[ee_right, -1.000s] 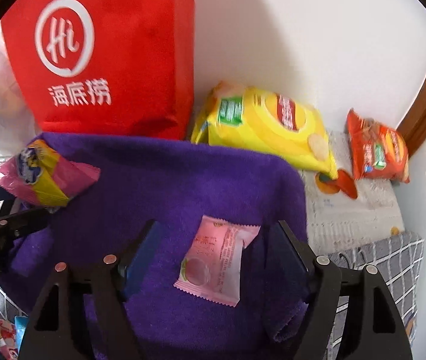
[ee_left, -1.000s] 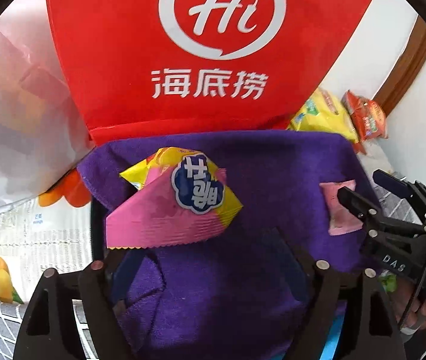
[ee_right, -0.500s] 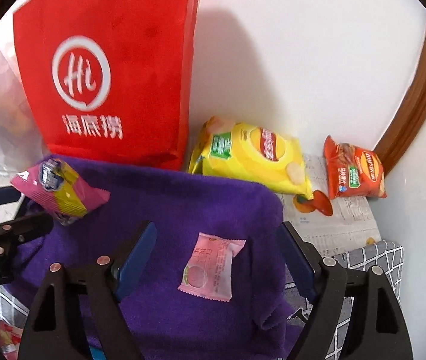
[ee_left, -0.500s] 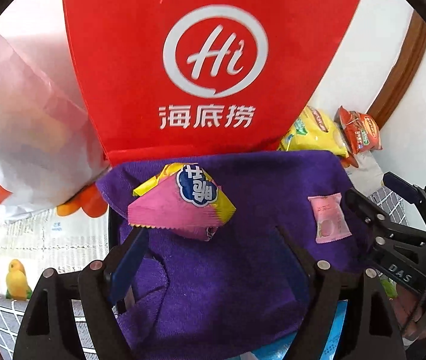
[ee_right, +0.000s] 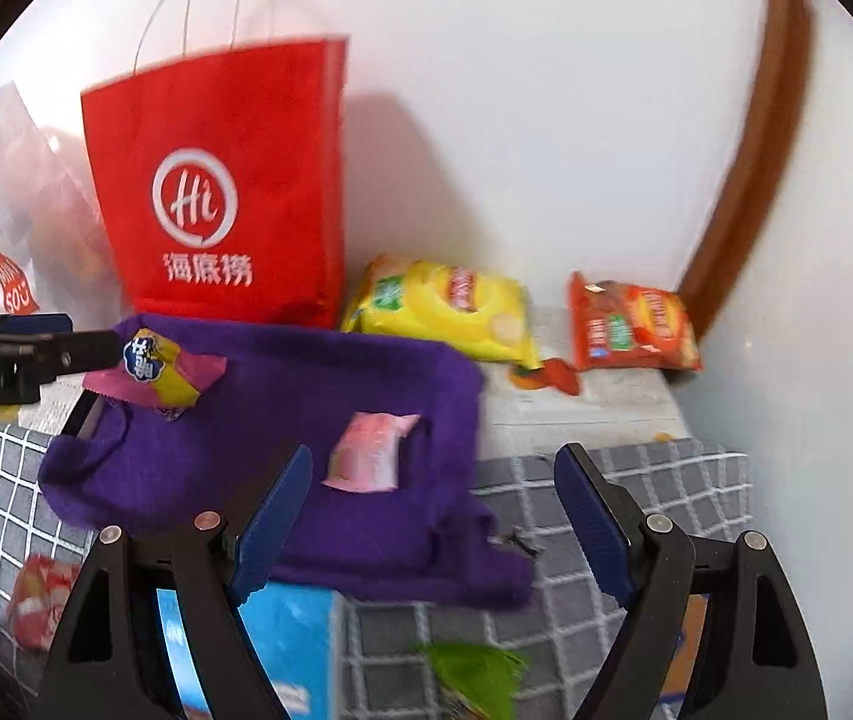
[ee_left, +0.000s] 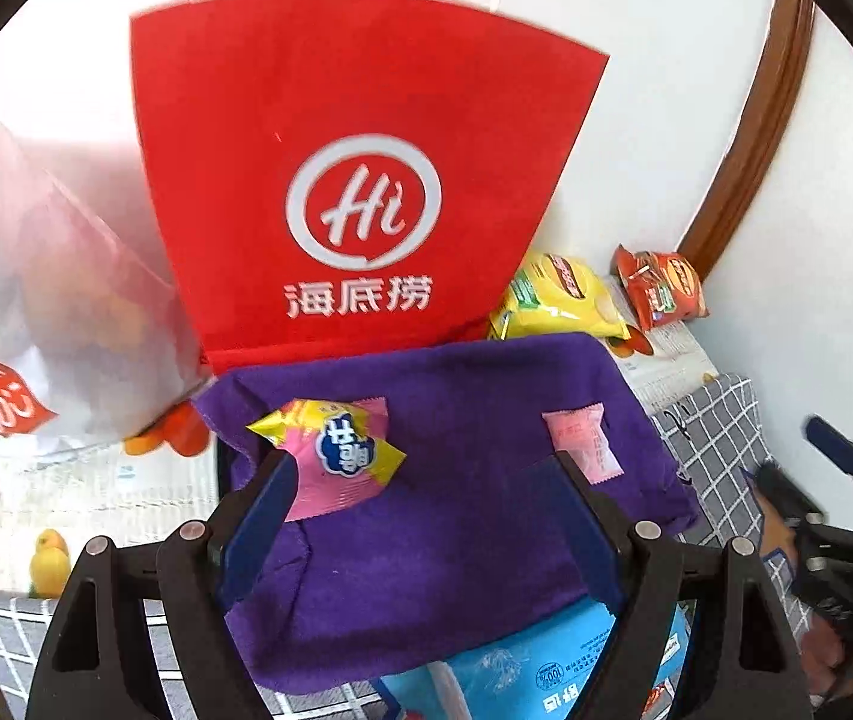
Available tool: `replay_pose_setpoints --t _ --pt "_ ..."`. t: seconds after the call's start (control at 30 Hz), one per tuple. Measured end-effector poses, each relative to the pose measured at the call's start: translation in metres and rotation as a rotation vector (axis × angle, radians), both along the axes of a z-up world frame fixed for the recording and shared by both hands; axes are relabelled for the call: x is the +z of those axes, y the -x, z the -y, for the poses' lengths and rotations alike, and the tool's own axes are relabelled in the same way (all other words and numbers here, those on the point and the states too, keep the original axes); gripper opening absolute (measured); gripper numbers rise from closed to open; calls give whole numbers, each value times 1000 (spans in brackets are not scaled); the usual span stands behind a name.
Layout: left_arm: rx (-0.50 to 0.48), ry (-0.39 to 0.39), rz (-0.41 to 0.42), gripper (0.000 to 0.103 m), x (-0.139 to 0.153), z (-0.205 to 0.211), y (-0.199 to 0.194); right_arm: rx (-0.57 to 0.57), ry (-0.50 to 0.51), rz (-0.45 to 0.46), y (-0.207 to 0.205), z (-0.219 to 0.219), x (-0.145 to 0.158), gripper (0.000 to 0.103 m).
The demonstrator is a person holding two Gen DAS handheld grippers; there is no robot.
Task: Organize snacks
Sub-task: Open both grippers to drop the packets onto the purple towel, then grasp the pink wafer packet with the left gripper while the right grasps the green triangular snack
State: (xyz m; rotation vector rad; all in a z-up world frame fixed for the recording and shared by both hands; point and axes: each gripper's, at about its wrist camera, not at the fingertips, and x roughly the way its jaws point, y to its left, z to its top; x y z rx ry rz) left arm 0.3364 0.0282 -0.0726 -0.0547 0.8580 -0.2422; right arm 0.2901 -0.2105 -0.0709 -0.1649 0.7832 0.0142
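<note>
Pink-and-yellow snack packet lying on the purple towel, touching the left claw's finger.
Both claws are gaping released; the right claw is hovering near a pale pink sachet, the red paper bag standing behind.

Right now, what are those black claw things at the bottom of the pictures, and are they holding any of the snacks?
Those claws are two-finger grippers that a person holds, one in each hand. A camera sits on each, looking out along its fingers: one picture is from the left gripper, the other from the right gripper. Both are open and hold nothing. Ahead lies a purple towel with a pink-and-yellow snack packet and a small pale pink packet on it. Behind stands a red paper bag, with a yellow chip bag and an orange-red chip bag beside it by the wall.
</note>
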Motion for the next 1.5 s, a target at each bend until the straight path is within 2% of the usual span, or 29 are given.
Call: replay_pose_setpoints --t 0.07,0.17,0.27,0.33,0.43,0.6,0.73,0.87,0.93,1.0,1.03,1.07,1.1,1.23,1.37,1.5 --pt "4 -9 14 82 4 4 4 -28 -34 27 14 19 7 82" --pt "17 -6 0 82 6 5 9 -71 -67 15 28 47 11 82" --pt "13 -25 -7 82 5 7 18 -132 -86 -50 33 70 1 82" --pt "14 -36 -11 82 5 7 25 -142 -144 -77 39 81 -10 81" --pt "17 -60 -16 82 4 6 37 -110 -182 -122 47 81 -31 73" --pt "48 -75 -36 82 -2 -7 63 -80 -121 -177 54 63 -62 73" --pt "95 -98 -49 82 -12 -25 86 -73 -141 -200 59 63 -79 71" --pt "144 -70 -90 82 -26 -48 107 -74 -182 -225 56 67 -93 71" --pt "160 -56 -113 82 -32 -56 115 -76 -176 -238 54 67 -101 67" --pt "173 -35 -128 82 -39 -62 123 -79 -160 -247 51 65 -109 58" --pt "172 -24 -138 82 -44 -64 128 -81 -148 -259 49 64 -113 49" --pt "164 -25 -148 82 -49 -64 132 -80 -142 -273 48 63 -117 40" --pt "156 -30 -154 82 -53 -64 135 -78 -135 -280 48 62 -120 38" --pt "101 -80 -187 82 -75 -59 149 -65 -121 -257 56 61 -118 37" --pt "32 -90 -188 82 -88 -55 167 -73 -138 -236 68 69 -107 37" --pt "-42 -187 -171 82 -98 -38 177 -86 -121 -219 81 75 -96 37"
